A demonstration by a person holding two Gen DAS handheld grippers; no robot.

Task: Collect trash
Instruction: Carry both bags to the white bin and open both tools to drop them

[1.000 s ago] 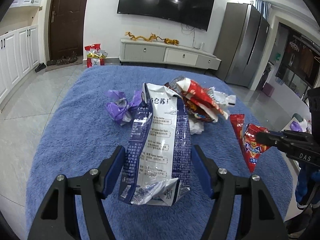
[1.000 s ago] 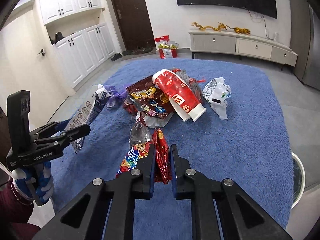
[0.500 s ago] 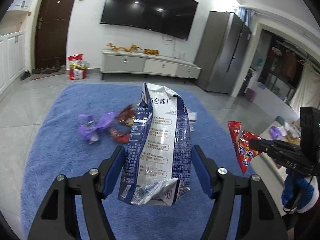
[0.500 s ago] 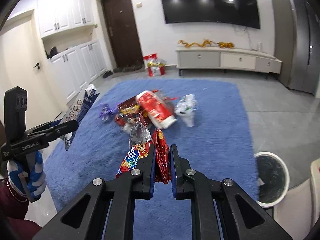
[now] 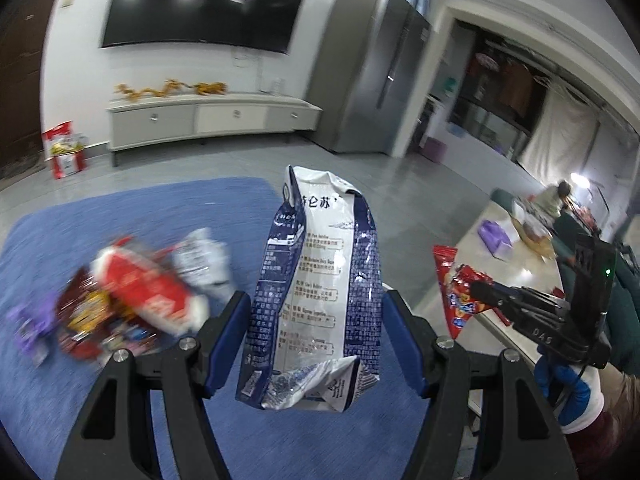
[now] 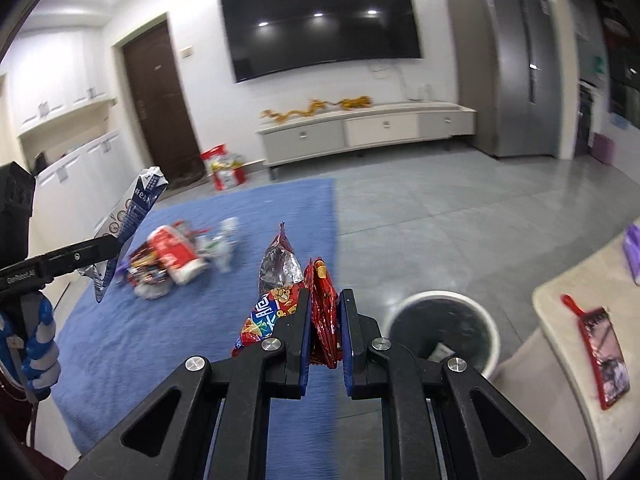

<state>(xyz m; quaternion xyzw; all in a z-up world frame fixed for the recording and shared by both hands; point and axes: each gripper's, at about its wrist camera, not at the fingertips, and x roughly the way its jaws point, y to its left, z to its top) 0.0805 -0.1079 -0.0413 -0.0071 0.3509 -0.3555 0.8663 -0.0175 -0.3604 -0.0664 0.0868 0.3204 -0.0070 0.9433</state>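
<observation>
My left gripper is shut on a blue and white milk carton, which stands upright between the jaws; it also shows in the right wrist view. My right gripper is shut on red snack wrappers, also seen from the left wrist. A white trash bin with a dark liner stands on the floor just right of the right gripper. A pile of wrappers lies on the blue rug, left of and below the left gripper.
A pale counter with a red object sits at the right, close to the bin. A TV cabinet, a door and a fridge line the far walls. Grey tile floor lies right of the rug.
Both grippers have risen and swung to the right with their loads. The wrapper pile has slid to the left in both views, and the bin has come in close beside the right gripper.
</observation>
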